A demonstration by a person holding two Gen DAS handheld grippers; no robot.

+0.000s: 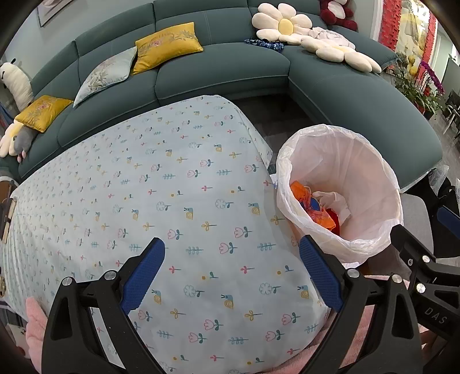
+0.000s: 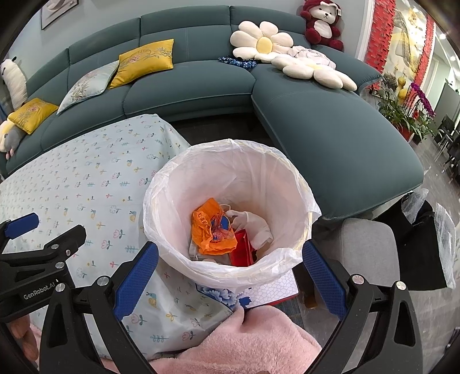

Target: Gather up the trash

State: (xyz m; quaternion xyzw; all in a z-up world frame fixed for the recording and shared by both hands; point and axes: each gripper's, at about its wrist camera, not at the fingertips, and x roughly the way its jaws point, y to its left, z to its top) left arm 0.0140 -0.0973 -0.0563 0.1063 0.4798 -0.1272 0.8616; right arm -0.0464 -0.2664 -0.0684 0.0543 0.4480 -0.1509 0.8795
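Note:
A bin lined with a white bag (image 2: 230, 143) stands by the table's right corner. In it lie a crumpled orange plastic bag (image 2: 207, 227), a red packet (image 2: 241, 253) and white crumpled paper (image 2: 258, 227). My right gripper (image 2: 230, 247) hangs open just above the bin's near rim, nothing between its blue pads. My left gripper (image 1: 231, 244) is open and empty over the flower-print tablecloth (image 1: 172, 187), left of the bin (image 1: 339, 129). The orange bag (image 1: 304, 195) shows there too. No loose trash shows on the cloth.
A teal corner sofa (image 2: 330, 120) with yellow cushions (image 2: 143, 63), flower pillows (image 2: 264, 40) and a red plush bear (image 2: 322, 23) runs behind. A grey stool (image 2: 365, 244) and a black bag (image 2: 419, 247) stand right of the bin. Pink fleece (image 2: 244, 345) lies below the grippers.

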